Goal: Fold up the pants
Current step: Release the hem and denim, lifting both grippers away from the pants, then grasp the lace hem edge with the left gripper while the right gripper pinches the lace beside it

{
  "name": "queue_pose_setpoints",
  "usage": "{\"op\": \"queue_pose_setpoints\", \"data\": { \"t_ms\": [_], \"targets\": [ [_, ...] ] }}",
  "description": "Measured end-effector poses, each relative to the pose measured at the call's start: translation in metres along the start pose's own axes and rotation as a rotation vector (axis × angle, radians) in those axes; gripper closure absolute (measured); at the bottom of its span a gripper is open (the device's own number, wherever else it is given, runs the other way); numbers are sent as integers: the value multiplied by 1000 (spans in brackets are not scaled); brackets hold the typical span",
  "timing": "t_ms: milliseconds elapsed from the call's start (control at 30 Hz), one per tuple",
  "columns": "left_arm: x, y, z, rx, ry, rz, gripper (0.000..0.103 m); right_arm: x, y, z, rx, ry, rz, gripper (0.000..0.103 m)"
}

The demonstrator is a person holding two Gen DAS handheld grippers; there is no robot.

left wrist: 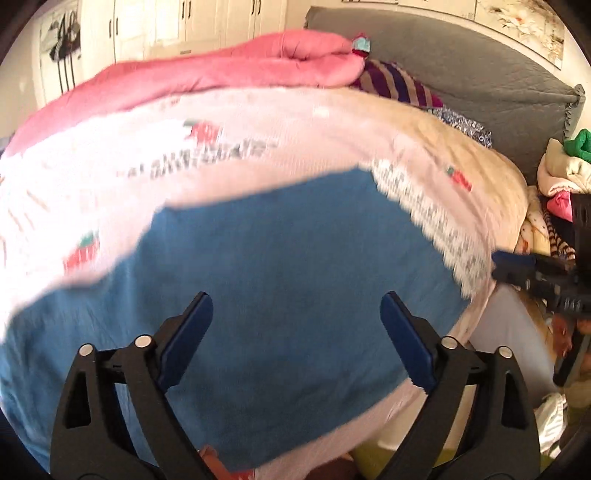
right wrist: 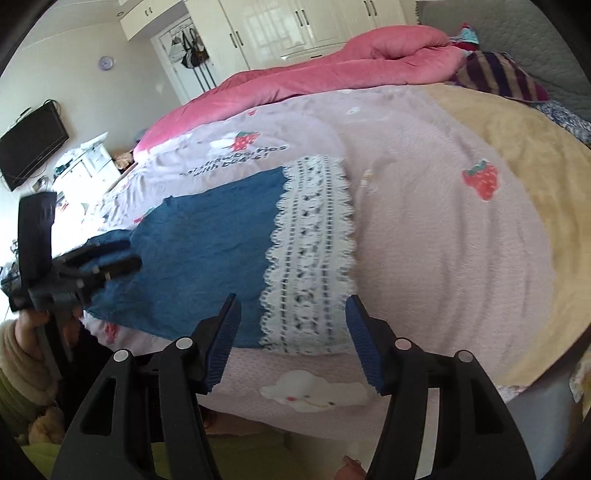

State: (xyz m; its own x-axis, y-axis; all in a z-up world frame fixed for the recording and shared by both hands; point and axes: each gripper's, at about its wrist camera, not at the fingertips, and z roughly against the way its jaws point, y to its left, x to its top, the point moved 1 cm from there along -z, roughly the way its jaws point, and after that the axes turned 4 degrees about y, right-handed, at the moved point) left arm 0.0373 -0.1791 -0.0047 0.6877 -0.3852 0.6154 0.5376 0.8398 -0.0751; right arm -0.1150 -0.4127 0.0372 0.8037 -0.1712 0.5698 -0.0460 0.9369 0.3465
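Note:
Blue pants (right wrist: 207, 254) with a white lace hem (right wrist: 314, 251) lie flat on a pink strawberry-print blanket (right wrist: 424, 206). In the left wrist view the blue cloth (left wrist: 280, 280) fills the middle, with the lace hem (left wrist: 432, 221) at the right, blurred. My left gripper (left wrist: 297, 306) is open just above the blue cloth; it also shows in the right wrist view (right wrist: 122, 262) at the pants' left end. My right gripper (right wrist: 291, 310) is open over the near edge of the lace hem; it shows in the left wrist view (left wrist: 513, 266) at the right, beside the hem.
A rolled pink quilt (right wrist: 332, 70) lies along the bed's far side, with a striped pillow (right wrist: 498, 75) and grey headboard (left wrist: 461, 66) beyond. A pile of clothes (left wrist: 561, 173) sits at the right. Wardrobes (right wrist: 295, 22) and a wall TV (right wrist: 33, 144) stand behind.

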Motion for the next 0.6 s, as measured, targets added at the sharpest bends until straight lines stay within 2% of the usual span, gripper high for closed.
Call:
{"op": "queue_pose_setpoints", "data": {
  "t_ms": [233, 333, 500, 533, 567, 600],
  "targets": [
    [58, -24, -23, -20, 5, -104, 12, -10, -18, -9, 41, 30, -90, 42],
    [86, -30, -50, -18, 36, -118, 12, -7, -21, -17, 75, 42, -129, 42],
    [112, -36, -94, -43, 103, -136, 12, -2, -25, -29, 111, 60, -187, 42],
    [115, -36, -99, -42, 110, -144, 12, -2, -25, -32, 121, 67, -194, 45],
    [119, -38, -107, -45, 116, -155, 12, -1, -23, -35, 129, 75, -193, 54],
    [122, -39, -113, -49, 124, -159, 12, 0, -22, -36, 120, 77, -185, 57]
  ]
}}
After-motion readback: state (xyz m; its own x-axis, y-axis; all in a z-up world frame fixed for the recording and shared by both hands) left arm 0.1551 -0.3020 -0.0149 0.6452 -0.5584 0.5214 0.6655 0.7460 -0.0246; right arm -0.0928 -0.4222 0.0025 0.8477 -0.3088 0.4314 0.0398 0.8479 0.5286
